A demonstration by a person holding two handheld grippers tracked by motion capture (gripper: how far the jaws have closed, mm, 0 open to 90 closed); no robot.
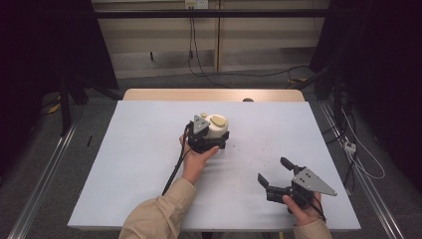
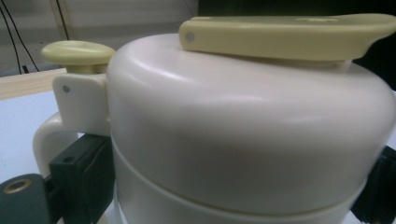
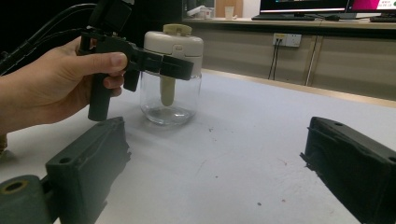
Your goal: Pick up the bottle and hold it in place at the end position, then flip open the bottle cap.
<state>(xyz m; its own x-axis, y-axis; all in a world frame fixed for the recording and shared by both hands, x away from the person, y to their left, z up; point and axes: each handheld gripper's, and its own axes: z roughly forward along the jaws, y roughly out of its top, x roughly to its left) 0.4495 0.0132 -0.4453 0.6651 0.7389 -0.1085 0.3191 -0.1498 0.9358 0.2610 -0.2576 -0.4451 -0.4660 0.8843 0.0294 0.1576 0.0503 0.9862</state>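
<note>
Jar (image 1: 217,130) with a cream lid (image 2: 243,140) and clear glass body stands upright near the middle of the pale surface (image 1: 139,164). We see the left gripper (image 1: 211,140) with its jaws clamped on either side of the lid; we judge that a loose lid could let the glass body drop if lifted, and that a weak squeeze could let the smooth plastic slip. The right gripper (image 1: 272,175) rests well apart, its jaws wide open and holding nothing.
</note>
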